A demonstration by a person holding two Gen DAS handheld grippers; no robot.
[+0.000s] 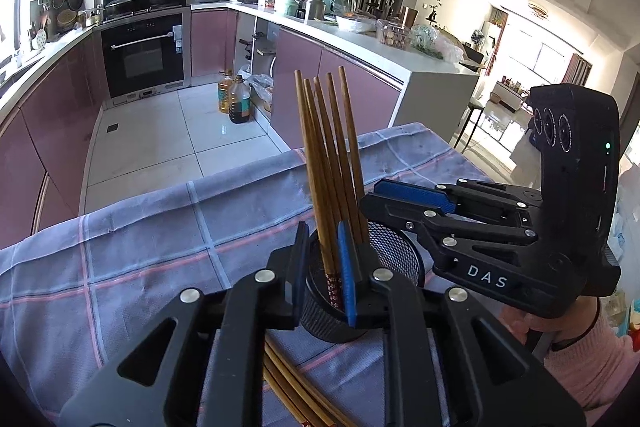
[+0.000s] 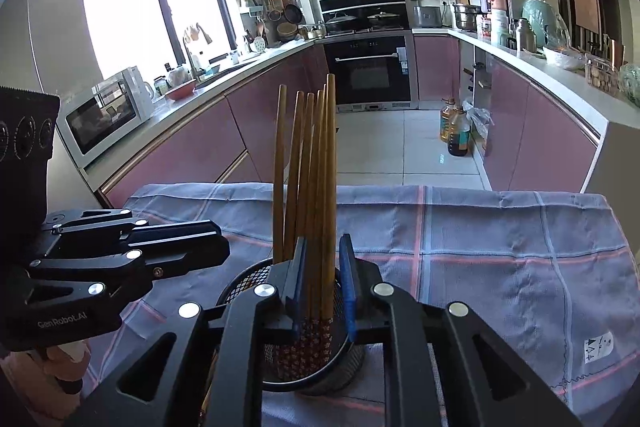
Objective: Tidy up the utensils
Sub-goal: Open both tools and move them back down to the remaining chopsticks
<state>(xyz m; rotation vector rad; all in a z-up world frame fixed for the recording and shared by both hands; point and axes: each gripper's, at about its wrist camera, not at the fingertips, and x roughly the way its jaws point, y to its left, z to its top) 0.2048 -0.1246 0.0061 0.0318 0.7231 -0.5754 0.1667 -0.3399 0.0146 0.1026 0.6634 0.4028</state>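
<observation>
A black mesh cup [image 1: 394,251] stood on the worktop [image 1: 160,239], which was draped in a blue-grey cloth with pink and white check lines, and a bundle of brown chopsticks [image 1: 328,155] stood upright in the cup, their plain ends fanning out above the rim and their patterned red ends down inside. In the left wrist view the left claw [image 1: 324,279] was set over the near side of the cup, its blue-padded jaws parted a little; the chopsticks rose through the gap close to the right-hand pad, and it was hard to tell whether that pad touched them, though the jaws did not look pressed shut on them. More chopsticks [image 1: 296,391] lay flat on the cloth beneath this claw, just in front of the cup. The right claw [image 1: 404,197] reached in from the right side of that view, level with the cup's rim and just beside the standing sticks, with a hand in a pink sleeve [image 1: 576,351] under its body. In the right wrist view the right claw [image 2: 324,287] straddled the cup [image 2: 248,283] from above, jaws slightly apart, with several of the chopsticks [image 2: 316,167] rising between the pads; a small gap showed on the right-hand side, so the grip looked loose rather than clamped. The left claw [image 2: 216,247] came in from the left at rim height, near the cup. Behind the worktop lay a kitchen with pink cabinets and a black oven [image 2: 370,71].
</observation>
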